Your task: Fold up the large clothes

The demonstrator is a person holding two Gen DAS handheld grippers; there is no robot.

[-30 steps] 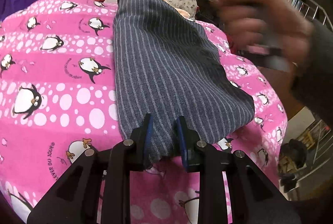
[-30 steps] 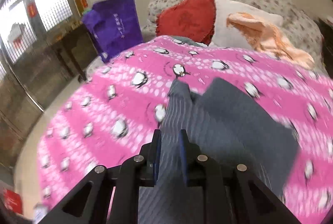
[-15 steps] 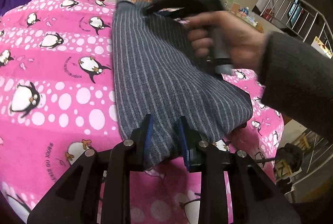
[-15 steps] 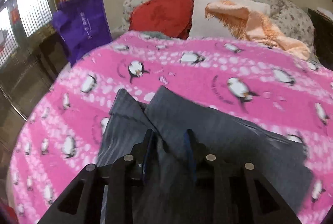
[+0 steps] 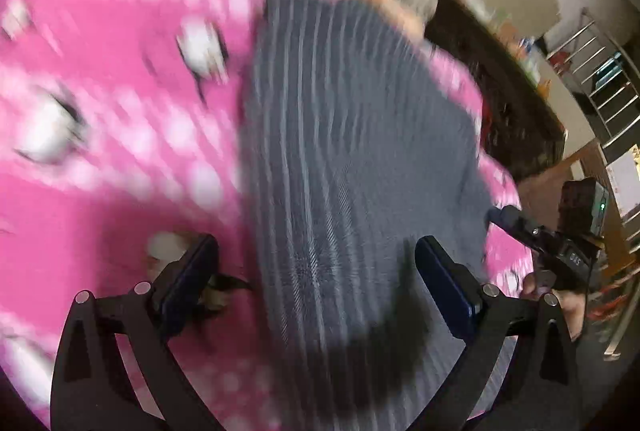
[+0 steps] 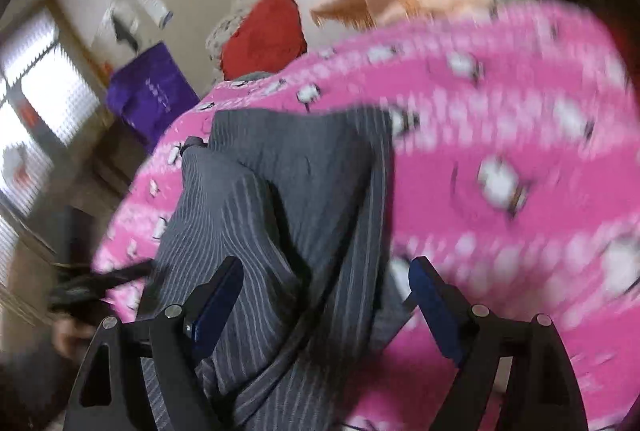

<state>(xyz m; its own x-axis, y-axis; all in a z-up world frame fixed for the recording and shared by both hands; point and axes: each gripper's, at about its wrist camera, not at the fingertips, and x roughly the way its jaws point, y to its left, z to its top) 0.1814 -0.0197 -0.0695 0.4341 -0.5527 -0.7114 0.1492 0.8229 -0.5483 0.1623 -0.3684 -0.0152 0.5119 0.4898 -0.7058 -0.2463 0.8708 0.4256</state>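
Grey pinstriped knit garment (image 5: pixel 352 159) lies folded lengthwise on the pink penguin-print fleece blanket (image 5: pixel 120 135), one layer doubled over another, top edge bunched in the right wrist view (both views motion-blurred). Left gripper (image 5: pixel 316 263): jaws have just been opening, now wide apart, cloth under the gap but not pinched. Right gripper (image 6: pixel 324 283): same, jaws have just been opening and stand apart over the striped fabric, nothing clamped. Reads as a release after a fold. To do it well: lift clear without snagging the top layer, then flatten the ridge before the next fold. Red cushion (image 6: pixel 264 35) and orange cloth (image 6: pixel 384 3) sit well beyond.
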